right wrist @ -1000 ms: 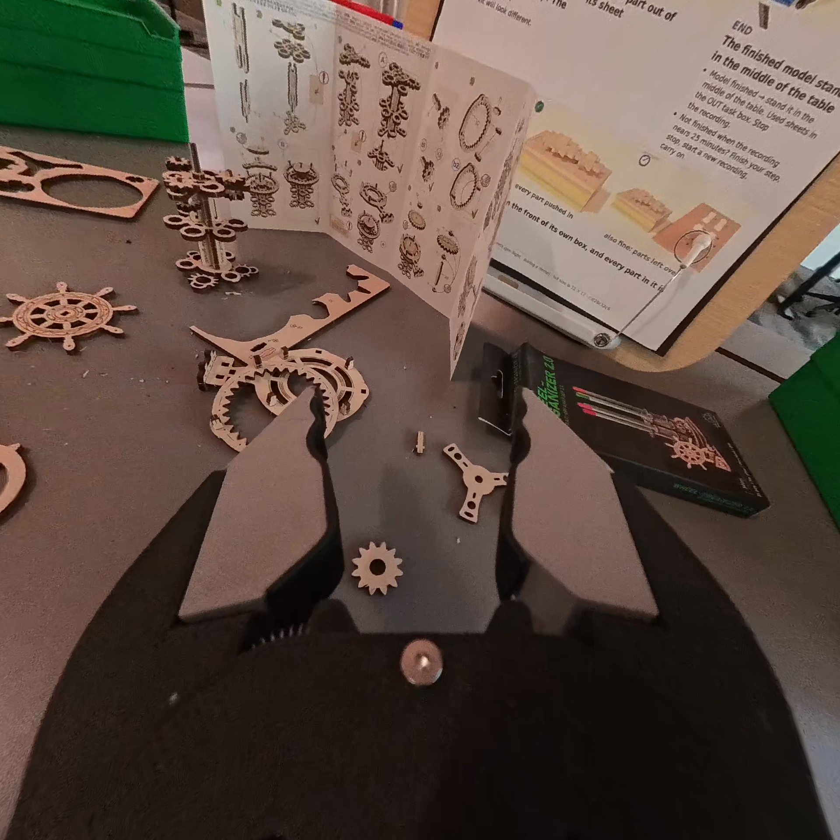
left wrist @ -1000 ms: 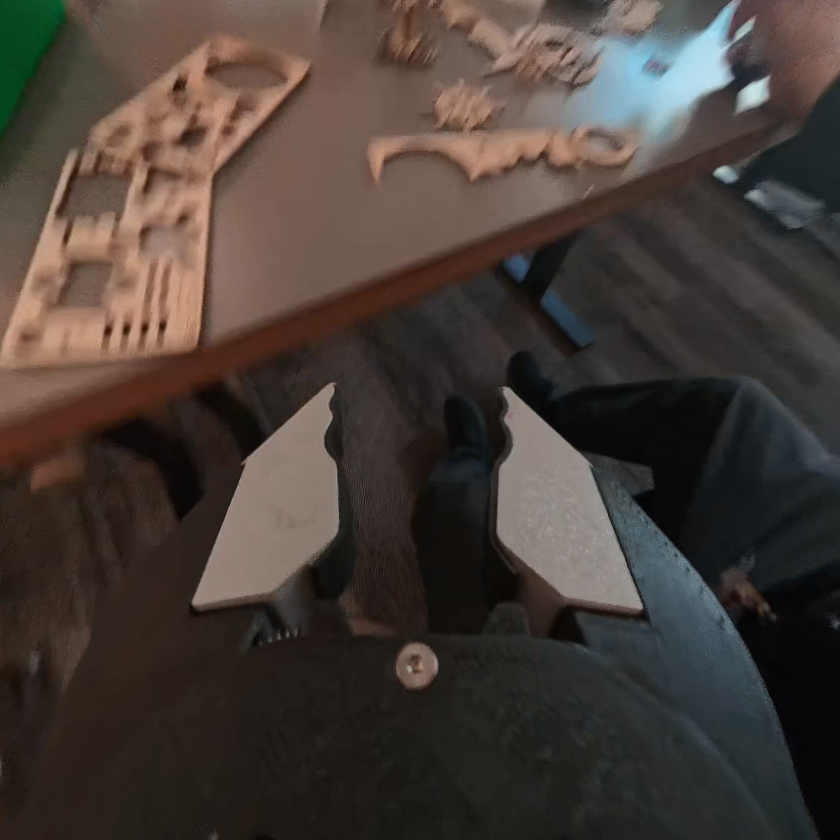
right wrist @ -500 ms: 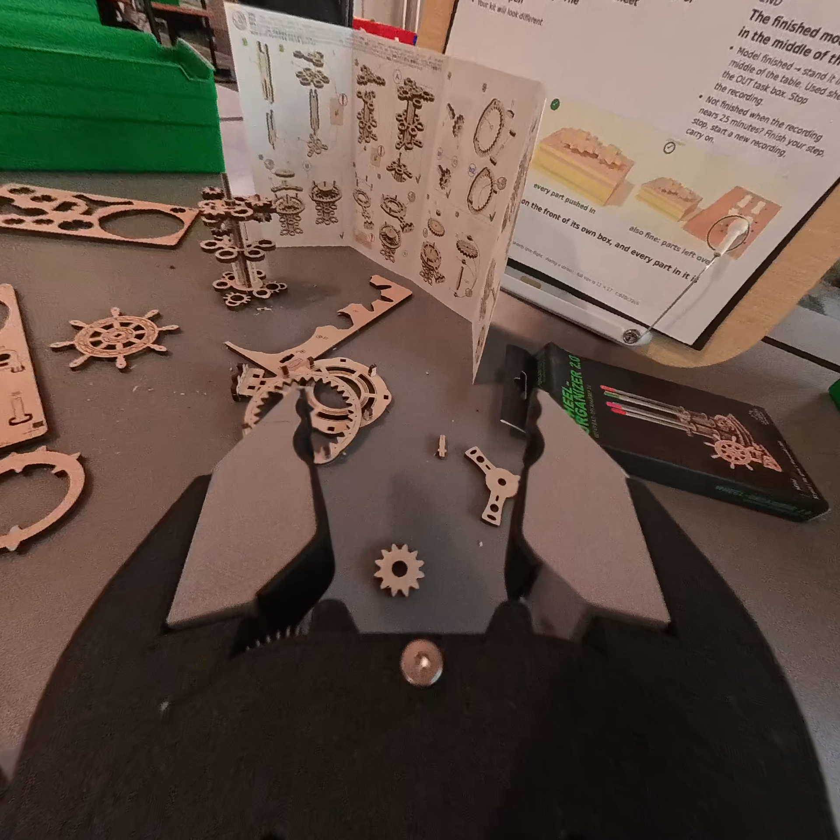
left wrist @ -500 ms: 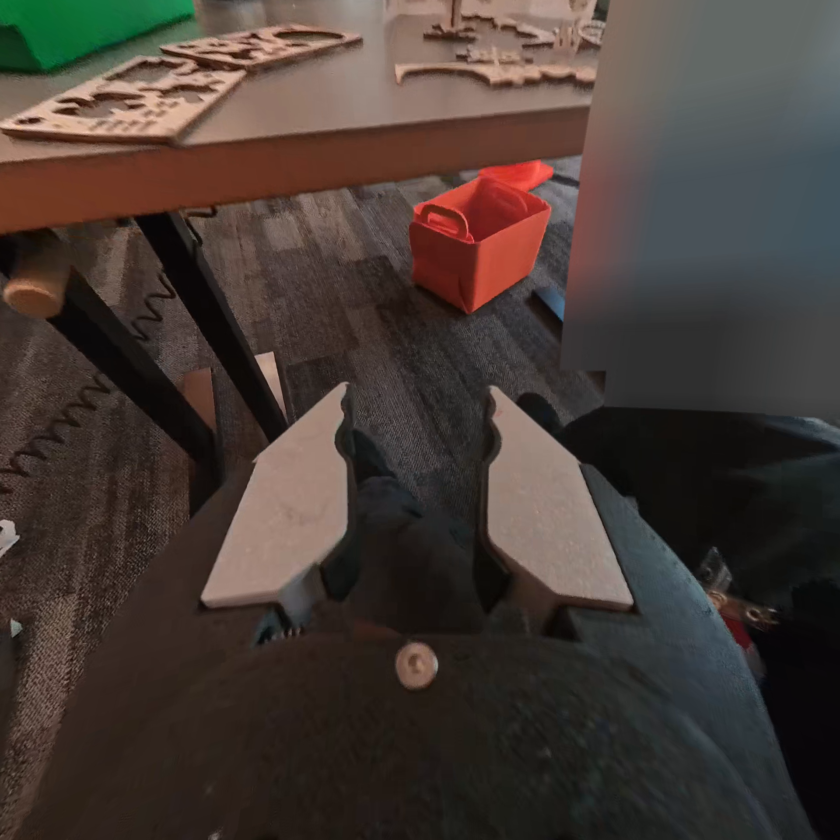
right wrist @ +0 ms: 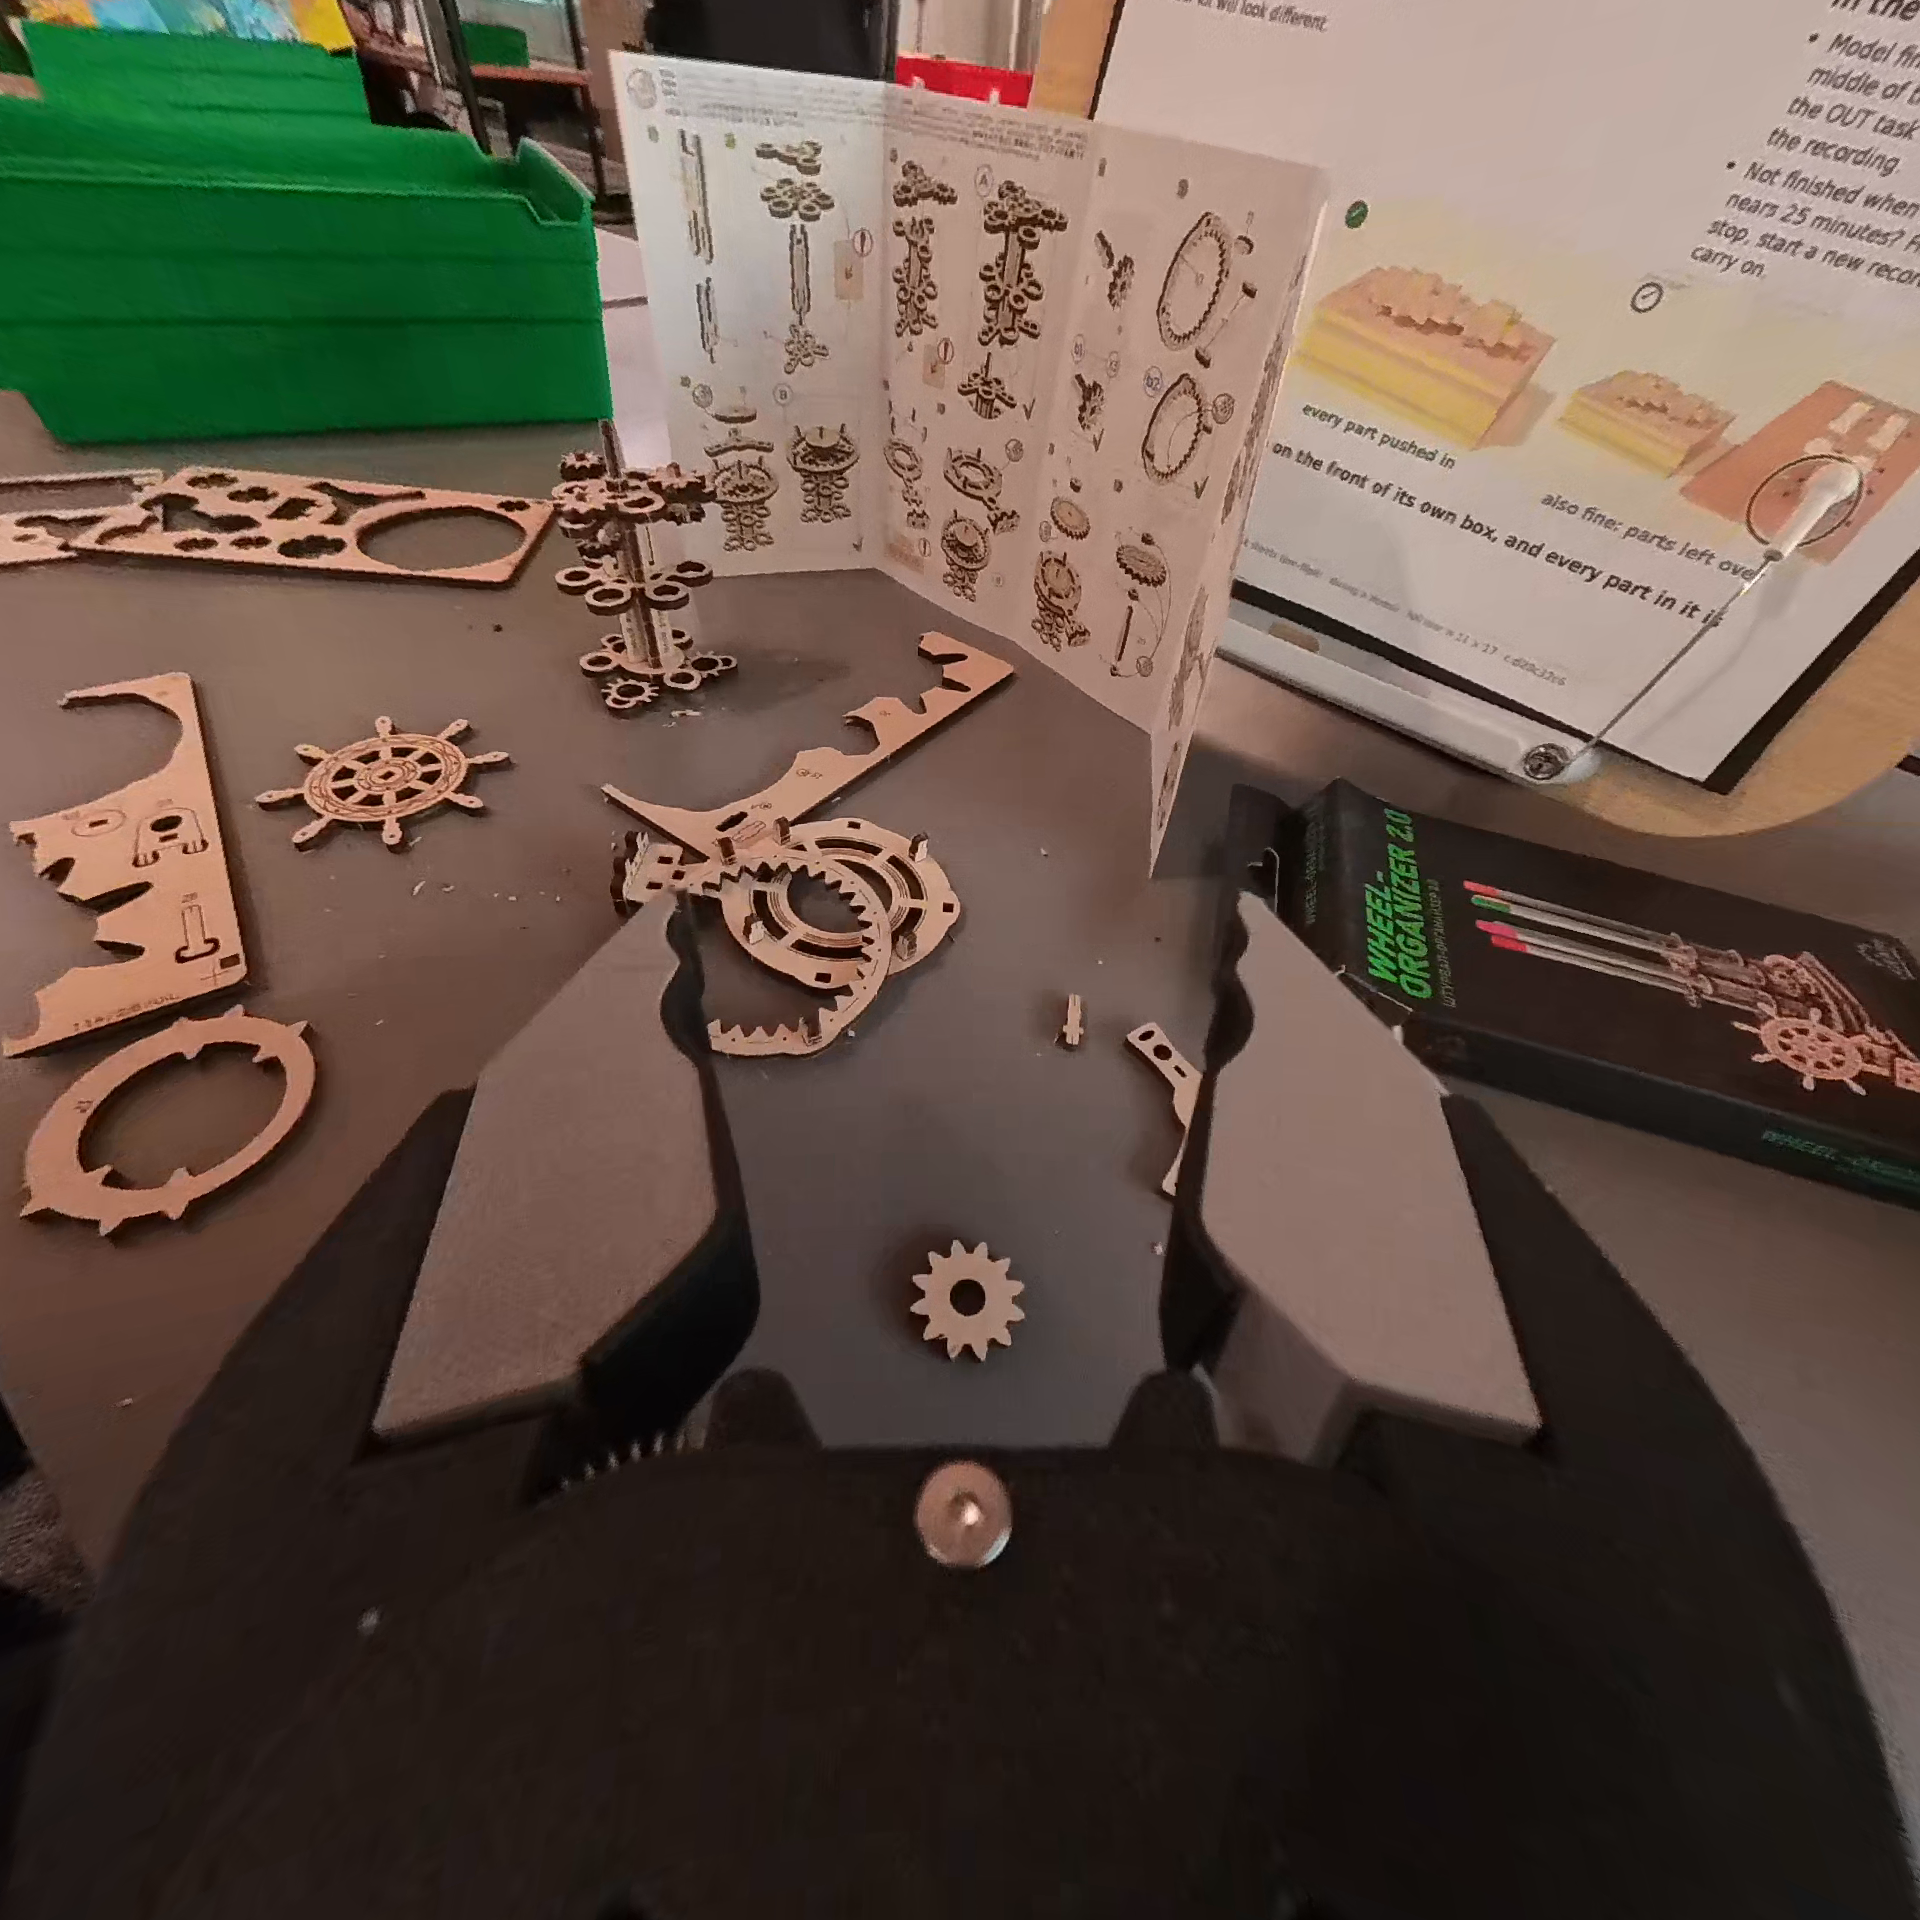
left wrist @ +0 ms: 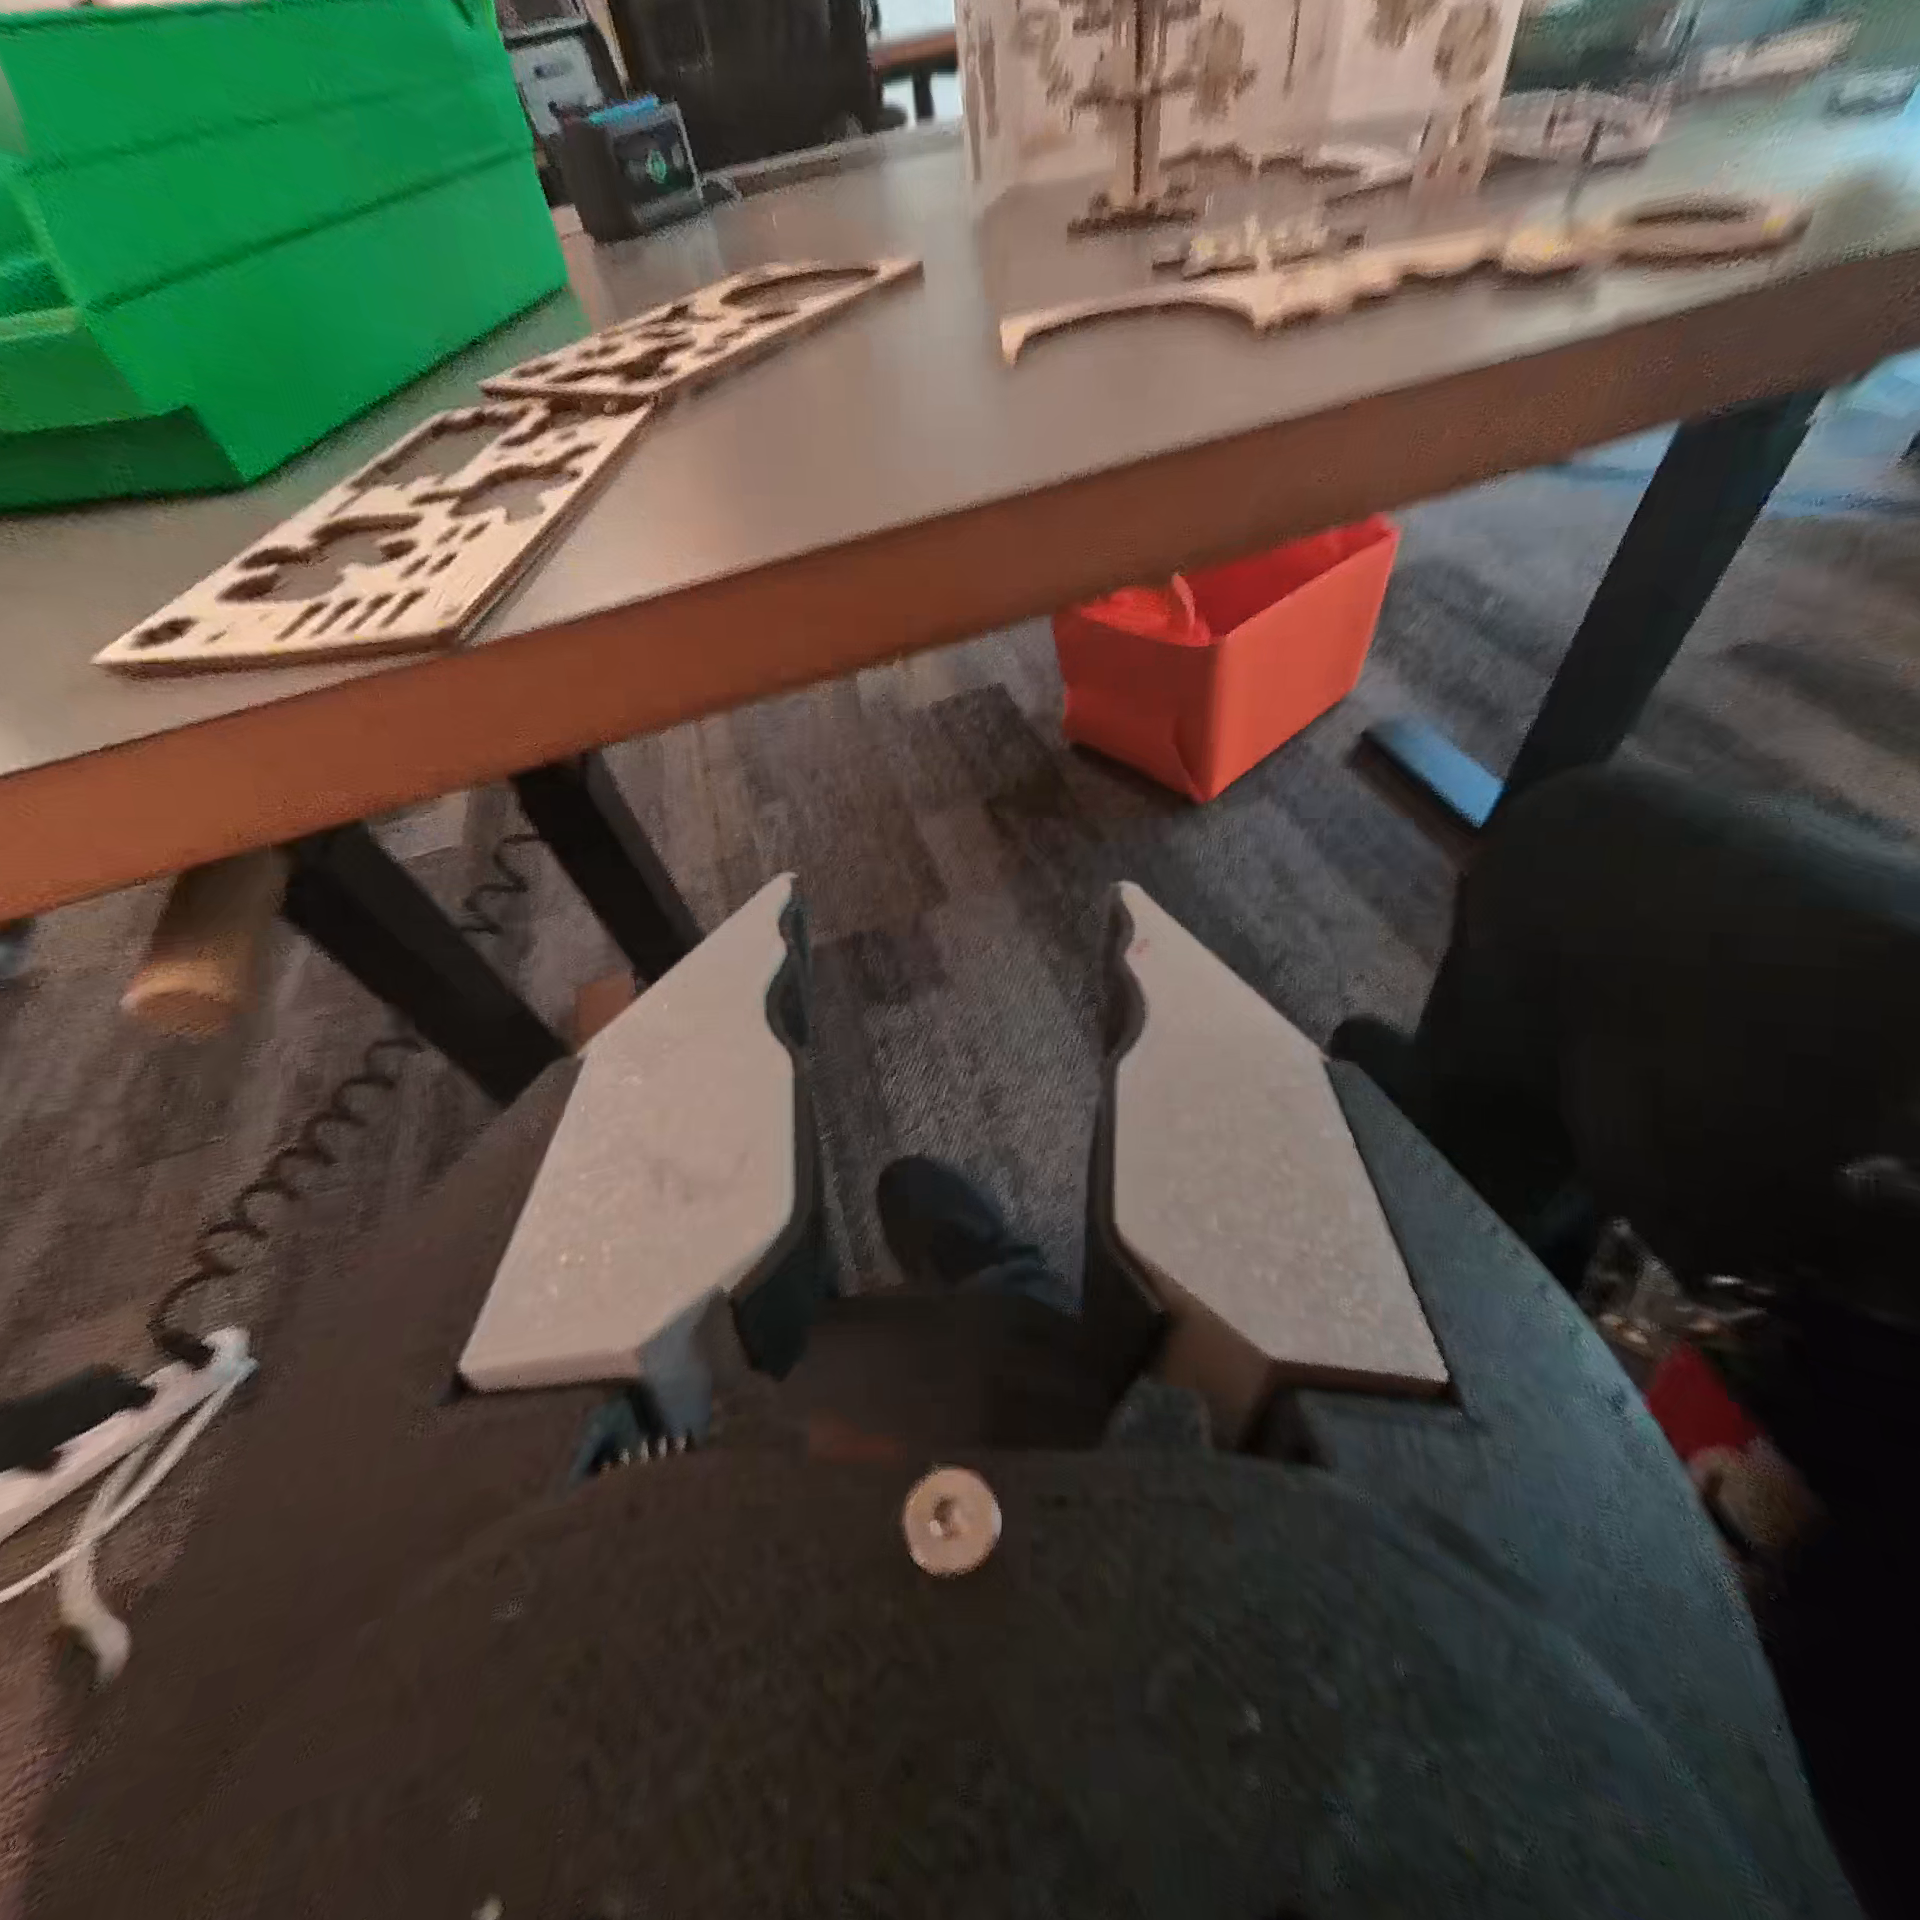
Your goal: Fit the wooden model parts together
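The right gripper (right wrist: 956, 935) hovers wide open and empty over the worktop (right wrist: 416, 935), the small gear (right wrist: 966, 1299) flat between its fingers. The left gripper (left wrist: 951, 935), open and empty, hangs below the worktop edge, farther off.

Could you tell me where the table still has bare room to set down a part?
Bare: between the small wooden gear and the toothed wooden ring assembly. Crowded: left, around the ship's-wheel piece and oval wooden ring.

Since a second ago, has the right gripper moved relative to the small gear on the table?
Yes. The right gripper has shifted right and slightly back: its right finger now covers most of the three-armed piece, and the small gear sits nearer the centre between the fingers.
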A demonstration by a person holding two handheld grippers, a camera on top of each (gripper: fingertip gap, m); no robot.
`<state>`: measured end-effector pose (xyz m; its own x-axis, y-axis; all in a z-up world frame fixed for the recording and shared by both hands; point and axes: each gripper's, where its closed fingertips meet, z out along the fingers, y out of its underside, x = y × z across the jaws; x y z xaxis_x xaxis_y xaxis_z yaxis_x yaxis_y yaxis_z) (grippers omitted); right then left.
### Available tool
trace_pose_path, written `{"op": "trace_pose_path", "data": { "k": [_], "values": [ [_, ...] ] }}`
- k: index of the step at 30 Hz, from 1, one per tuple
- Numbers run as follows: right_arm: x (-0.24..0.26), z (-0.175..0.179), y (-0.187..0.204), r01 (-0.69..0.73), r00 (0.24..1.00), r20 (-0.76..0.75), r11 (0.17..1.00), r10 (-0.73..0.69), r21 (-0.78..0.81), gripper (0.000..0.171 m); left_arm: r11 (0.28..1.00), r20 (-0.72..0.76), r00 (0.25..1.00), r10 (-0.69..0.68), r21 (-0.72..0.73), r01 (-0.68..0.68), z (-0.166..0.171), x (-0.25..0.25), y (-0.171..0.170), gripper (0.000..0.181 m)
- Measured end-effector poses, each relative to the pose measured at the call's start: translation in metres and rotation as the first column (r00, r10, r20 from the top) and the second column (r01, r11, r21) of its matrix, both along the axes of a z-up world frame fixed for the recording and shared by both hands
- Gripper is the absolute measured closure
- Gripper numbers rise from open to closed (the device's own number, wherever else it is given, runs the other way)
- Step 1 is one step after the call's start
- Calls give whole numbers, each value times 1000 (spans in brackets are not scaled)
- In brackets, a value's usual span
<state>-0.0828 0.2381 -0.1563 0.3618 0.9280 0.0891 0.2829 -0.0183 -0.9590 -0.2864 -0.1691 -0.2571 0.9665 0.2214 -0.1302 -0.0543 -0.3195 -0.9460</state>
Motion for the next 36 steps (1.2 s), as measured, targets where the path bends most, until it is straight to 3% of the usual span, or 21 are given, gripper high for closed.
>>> {"op": "trace_pose_path", "data": {
  "k": [3, 8, 11, 13, 18, 27, 36],
  "values": [
    [-1, -2, 0, -16, 1000, -2, 999, 16, -37, 76, 996, 94, 993, -67, 57, 62, 12, 9, 26, 126],
    [3, 1, 0, -44, 998, -46, 995, 40, -91, 81, 974, -51, 978, -200, 95, 204, 50, 19, 66, 125],
    [5, 1, 3, -29, 998, -51, 994, 24, -106, 81, 958, -6, 967, -255, 133, 253, 71, 30, 87, 121],
    [8, 2, 7, 0, 998, -55, 994, -6, -108, 77, 940, 22, 950, -312, 156, 305, 69, 41, 95, 122],
    [11, 3, 11, 15, 997, -76, 990, -25, -138, 77, 907, -70, 922, -381, 163, 387, 68, 49, 120, 122],
    [14, 6, 8, -3, 995, -101, 990, -12, -143, 81, 830, 38, 864, -502, 301, 469, 83, 69, 134, 122],
    [9, 2, 2, -27, 998, -53, 993, 21, -111, 87, 784, 4, 800, -600, 202, 587, 61, 94, 143, 122]
  ]
}}
